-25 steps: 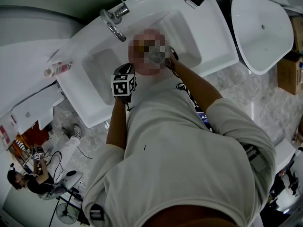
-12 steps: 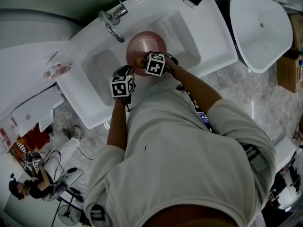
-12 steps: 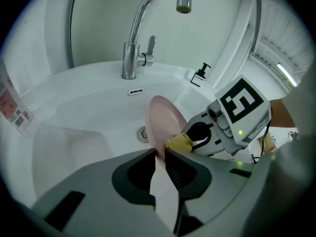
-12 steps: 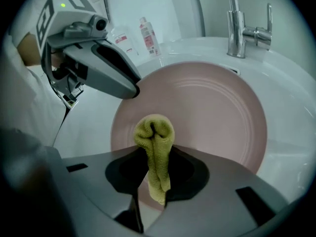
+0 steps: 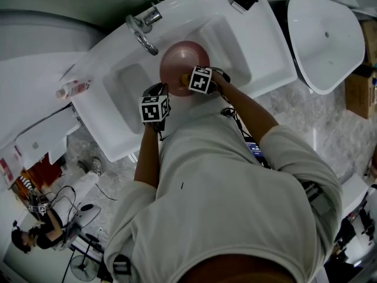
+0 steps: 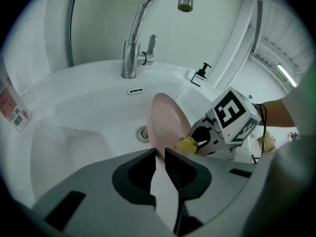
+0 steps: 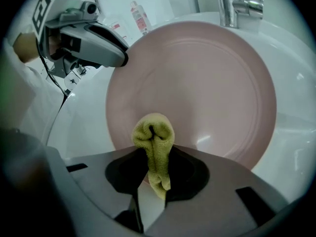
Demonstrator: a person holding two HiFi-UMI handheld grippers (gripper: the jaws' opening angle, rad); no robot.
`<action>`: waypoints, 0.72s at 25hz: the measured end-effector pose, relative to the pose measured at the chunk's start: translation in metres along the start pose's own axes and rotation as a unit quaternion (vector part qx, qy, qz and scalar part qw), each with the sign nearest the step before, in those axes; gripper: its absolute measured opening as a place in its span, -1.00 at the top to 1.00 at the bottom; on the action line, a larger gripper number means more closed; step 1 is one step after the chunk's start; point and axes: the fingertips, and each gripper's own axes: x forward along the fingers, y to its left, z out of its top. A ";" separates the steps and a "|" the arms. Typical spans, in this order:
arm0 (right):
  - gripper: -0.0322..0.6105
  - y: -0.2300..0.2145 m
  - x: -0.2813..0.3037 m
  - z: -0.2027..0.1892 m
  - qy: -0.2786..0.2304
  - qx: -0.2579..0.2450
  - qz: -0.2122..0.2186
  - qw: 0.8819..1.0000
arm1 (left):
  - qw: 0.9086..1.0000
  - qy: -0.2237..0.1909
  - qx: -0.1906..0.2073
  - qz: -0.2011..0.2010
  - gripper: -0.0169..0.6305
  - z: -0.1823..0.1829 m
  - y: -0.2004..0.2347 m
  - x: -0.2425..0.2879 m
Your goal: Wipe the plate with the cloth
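View from above a white sink (image 5: 238,37), with me leaning over it and a claw in each hand. My left claw (image 6: 160,164) is clamped on the near rim of a pink plate (image 6: 167,116), holding it on edge over the basin, just in front of the chrome tap (image 6: 140,38). My right claw (image 7: 154,164) pinches a folded yellow cloth (image 7: 154,139) between its jaws, the bunched end sticking out past the tips.

Compared with half a second ago, the right claw has slid a little to the right along the plate's near edge, and the plate has tipped slightly farther toward the tap (a small shift, not a new grip). I read this as a wiping stroke under way, not a pause.

From the right claw, the plate's face fills the view straight ahead. The cloth's end lies against the lower part of that face, close to the rim, left of centre. Most of the face, up and to the right, seems yet to be covered, though I cannot tell from its dull sheen which parts are already wiped.
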 end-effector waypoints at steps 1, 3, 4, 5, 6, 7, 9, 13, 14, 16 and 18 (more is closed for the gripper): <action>0.63 -0.003 0.000 -0.004 0.007 0.010 0.001 1.000 | 1.000 0.000 0.001 -0.001 0.73 0.000 0.000 0.000; 0.63 -0.012 -0.002 -0.012 0.020 0.032 -0.005 0.999 | 1.000 -0.001 0.002 -0.003 0.73 0.000 -0.001 0.001; 0.63 -0.017 -0.003 -0.015 0.021 0.044 -0.006 0.999 | 1.000 -0.001 0.003 -0.004 0.73 0.000 -0.002 0.001; 0.63 -0.021 -0.004 -0.017 0.021 0.056 -0.008 0.998 | 1.000 -0.002 0.004 -0.006 0.73 0.001 -0.003 0.001; 0.63 -0.026 -0.006 -0.019 0.020 0.066 -0.011 0.998 | 1.000 -0.002 0.005 -0.007 0.73 0.001 -0.005 0.001; 0.63 -0.031 -0.009 -0.020 0.019 0.076 -0.018 0.997 | 1.000 -0.003 0.006 -0.009 0.73 0.001 -0.006 0.001; 0.63 -0.044 -0.014 -0.022 0.012 0.096 -0.034 0.995 | 1.000 -0.003 0.006 -0.011 0.73 0.002 -0.007 0.001; 0.63 -0.068 -0.016 -0.013 -0.036 0.153 -0.057 0.986 | 1.000 -0.006 0.010 -0.014 0.73 0.005 -0.009 0.002; 0.63 -0.072 -0.018 -0.012 -0.044 0.172 -0.062 0.982 | 1.000 -0.007 0.011 -0.014 0.73 0.006 -0.010 0.002; 0.63 -0.079 -0.021 -0.011 -0.051 0.216 -0.066 0.973 | 1.000 -0.007 0.014 -0.014 0.73 0.006 -0.010 0.002; 0.63 -0.087 -0.025 -0.006 -0.063 0.257 -0.068 0.962 | 1.000 -0.008 0.014 -0.014 0.73 0.007 -0.011 0.002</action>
